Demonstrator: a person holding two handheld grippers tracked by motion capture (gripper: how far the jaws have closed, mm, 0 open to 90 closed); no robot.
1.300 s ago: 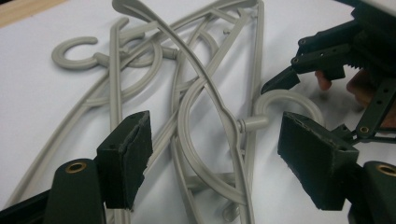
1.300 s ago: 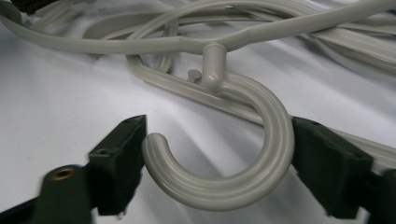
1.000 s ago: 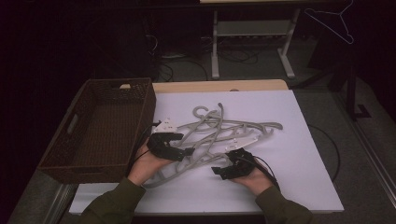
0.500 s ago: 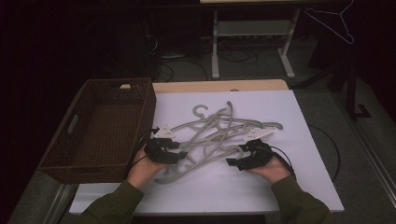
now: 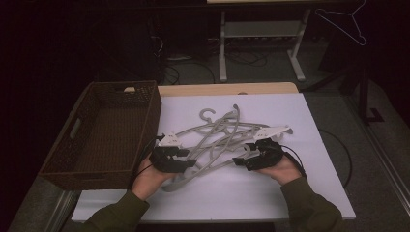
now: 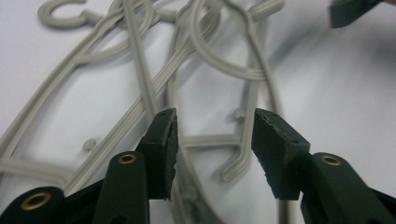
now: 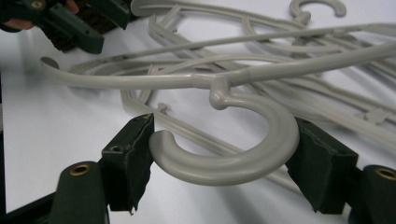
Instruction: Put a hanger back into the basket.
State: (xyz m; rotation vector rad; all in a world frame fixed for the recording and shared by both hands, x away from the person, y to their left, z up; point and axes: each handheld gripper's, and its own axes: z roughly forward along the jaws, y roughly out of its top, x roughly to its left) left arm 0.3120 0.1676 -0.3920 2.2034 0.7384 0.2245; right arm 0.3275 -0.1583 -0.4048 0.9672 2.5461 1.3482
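Several grey plastic hangers [image 5: 222,133] lie tangled in the middle of the white tabletop [image 5: 290,193]. My left gripper [image 5: 191,162] is at the pile's left end. In the left gripper view its jaws [image 6: 212,135] have just closed in and eased back a little. They stand apart around thin hanger bars [image 6: 140,70], without pressing on them. My right gripper [image 5: 239,162] is at the pile's right. In the right gripper view it [image 7: 224,158] is shut on a hanger's hook [image 7: 261,158], one pad on each side of the curve.
A brown wicker basket [image 5: 150,116] stands on the left part of the table, close to my left hand. A wire hanger [image 5: 345,24] hangs at the back right. A metal table frame [image 5: 261,38] and cables stand on the floor behind.
My right hand has moved to the right and slightly up with the hook in its jaws, pulling that hanger along. The left hand has stayed in place at the pile's left end.
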